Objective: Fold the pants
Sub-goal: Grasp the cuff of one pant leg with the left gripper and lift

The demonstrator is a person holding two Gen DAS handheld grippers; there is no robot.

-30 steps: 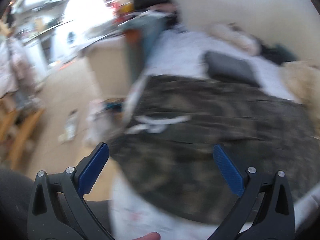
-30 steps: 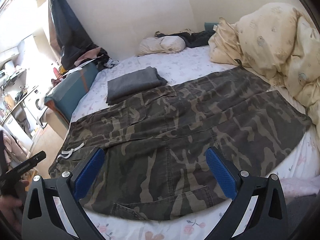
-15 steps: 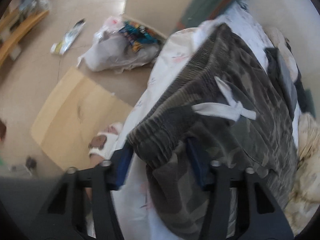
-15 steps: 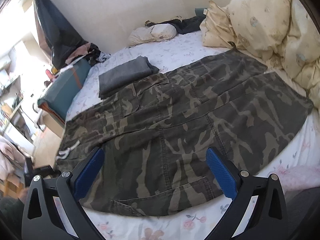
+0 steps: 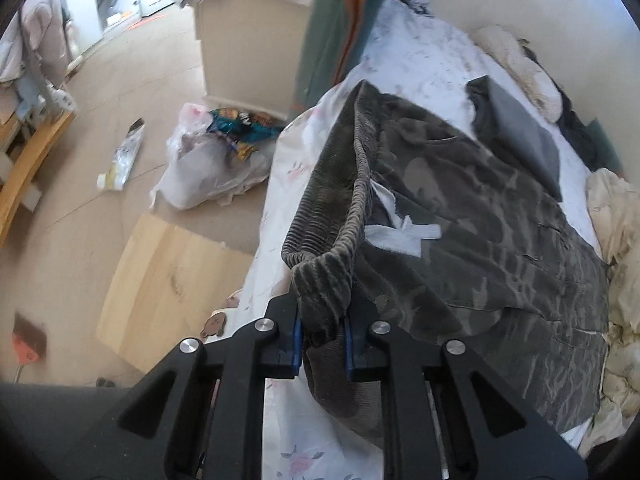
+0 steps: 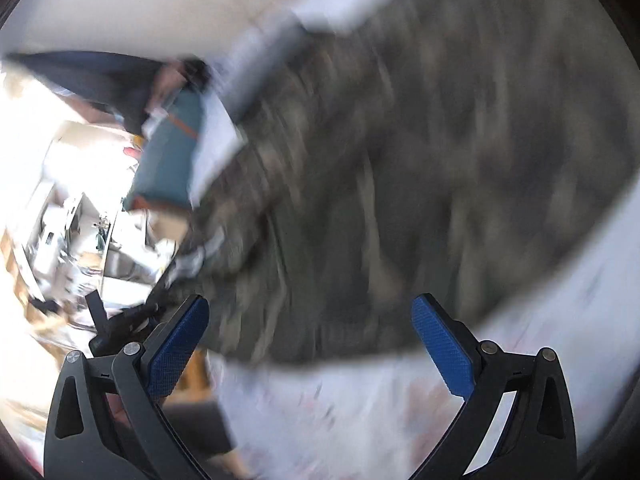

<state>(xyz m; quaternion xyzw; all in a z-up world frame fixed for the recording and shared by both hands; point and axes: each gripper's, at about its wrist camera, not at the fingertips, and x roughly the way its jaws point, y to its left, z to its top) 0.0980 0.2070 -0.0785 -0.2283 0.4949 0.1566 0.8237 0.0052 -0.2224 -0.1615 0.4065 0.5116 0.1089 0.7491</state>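
Note:
Camouflage pants lie spread on a bed with a white floral sheet. Their ribbed waistband with a white drawstring faces me at the bed's edge. My left gripper is shut on the near corner of the waistband. In the right wrist view, which is heavily blurred, the pants fill the middle. My right gripper is open and empty over their near edge. The left gripper shows dimly at its lower left.
A folded grey garment lies on the bed beyond the pants. A cream duvet is piled at the right. On the floor left of the bed are a white plastic bag, a wooden board and a cabinet.
My left gripper has closed on the waistband corner and lifted it slightly. The right gripper has swung fast toward the pants' near edge and stays open.

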